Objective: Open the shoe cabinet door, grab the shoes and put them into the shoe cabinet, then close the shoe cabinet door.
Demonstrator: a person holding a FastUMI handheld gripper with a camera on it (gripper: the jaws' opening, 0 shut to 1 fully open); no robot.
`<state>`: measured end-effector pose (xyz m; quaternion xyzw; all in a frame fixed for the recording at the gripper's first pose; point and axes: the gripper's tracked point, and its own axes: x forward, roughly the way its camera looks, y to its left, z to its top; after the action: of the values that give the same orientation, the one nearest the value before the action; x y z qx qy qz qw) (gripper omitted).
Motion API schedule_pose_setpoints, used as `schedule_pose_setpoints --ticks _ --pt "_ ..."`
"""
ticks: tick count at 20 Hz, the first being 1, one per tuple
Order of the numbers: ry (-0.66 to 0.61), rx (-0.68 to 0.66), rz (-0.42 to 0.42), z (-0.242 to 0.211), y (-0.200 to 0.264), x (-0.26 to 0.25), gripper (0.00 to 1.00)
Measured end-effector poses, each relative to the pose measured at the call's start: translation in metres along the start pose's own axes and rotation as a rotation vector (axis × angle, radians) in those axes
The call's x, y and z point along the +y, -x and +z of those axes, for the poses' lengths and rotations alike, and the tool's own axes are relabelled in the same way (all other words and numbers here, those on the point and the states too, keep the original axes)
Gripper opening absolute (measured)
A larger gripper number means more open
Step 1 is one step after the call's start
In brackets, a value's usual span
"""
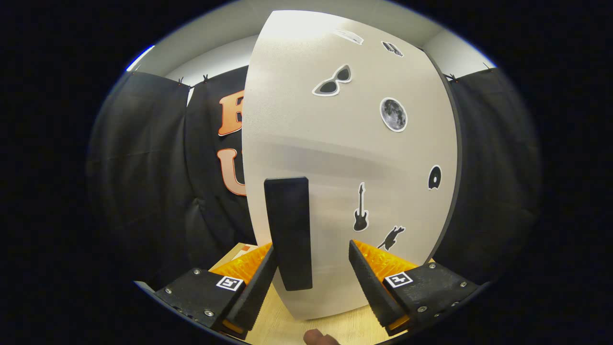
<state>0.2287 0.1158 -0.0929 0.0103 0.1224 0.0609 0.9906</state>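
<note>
My gripper (313, 270) stands wide open at the shoe cabinet door (349, 158), its two fingers spread to either side of the door's dark upright handle (289, 232). The handle rises between the fingers, close against the left one, with a clear gap before the right; I cannot tell whether the left finger touches it, and nothing is clamped. The pale door stands just ahead of the fingers, dotted with stickers: sunglasses (333, 80), a moon (393, 114), a guitar (360, 208). Its left edge is free, with open room beside it before the black booth cloth (143, 167). Its lower edge clears a light wooden surface (282, 326). A fingertip (317, 338) shows beneath the gripper.
</note>
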Motion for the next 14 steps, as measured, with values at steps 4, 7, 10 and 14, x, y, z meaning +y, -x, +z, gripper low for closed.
schedule_pose_setpoints --ticks 4,7,10,14 --pt "0.003 -0.009 0.014 0.004 -0.029 0.006 0.92" --pt "-0.008 0.0 0.031 0.005 -0.049 0.01 0.92" --pt "0.003 0.002 0.016 0.006 -0.065 0.011 0.92" --pt "0.054 -0.002 -0.031 0.006 -0.078 0.009 0.94"
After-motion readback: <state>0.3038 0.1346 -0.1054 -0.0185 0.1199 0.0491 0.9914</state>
